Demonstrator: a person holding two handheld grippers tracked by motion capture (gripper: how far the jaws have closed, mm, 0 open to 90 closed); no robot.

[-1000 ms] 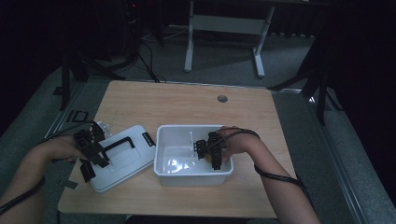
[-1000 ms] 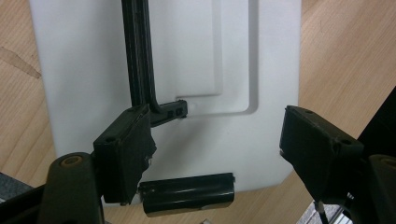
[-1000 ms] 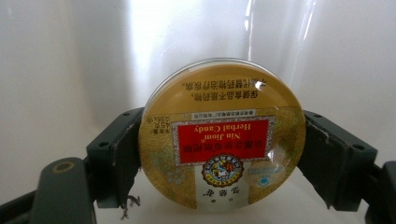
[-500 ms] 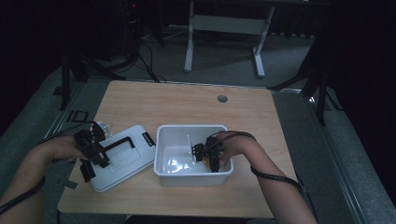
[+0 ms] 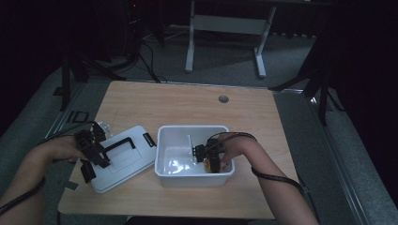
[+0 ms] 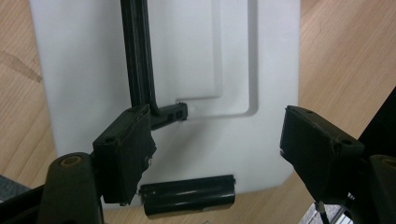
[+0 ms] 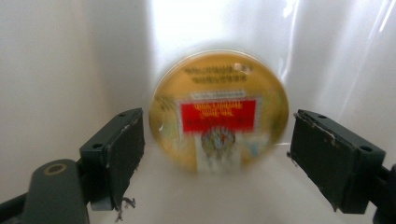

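A white open bin (image 5: 164,154) stands at the table's near middle. Its white lid (image 5: 126,161) with a black handle (image 5: 119,144) lies flat just to its left. My right gripper (image 5: 206,159) reaches down inside the bin near its front wall. In the right gripper view its jaws stand open (image 7: 218,119) on either side of a round yellow tin (image 7: 217,88) with a red label, not touching it. My left gripper (image 5: 91,152) hovers over the lid's left end. In the left gripper view it is open (image 6: 217,121) above the lid (image 6: 187,51), beside the handle's end (image 6: 170,112).
A black latch (image 6: 187,198) hangs on the lid's near edge, another (image 5: 149,139) on the side toward the bin. A small round hole (image 5: 224,99) marks the wooden table (image 5: 187,108) at the back. Metal stand legs (image 5: 225,42) rise on the floor behind.
My right gripper has sunk a little lower in the bin and nearer its front wall. The left gripper and lid have not moved.
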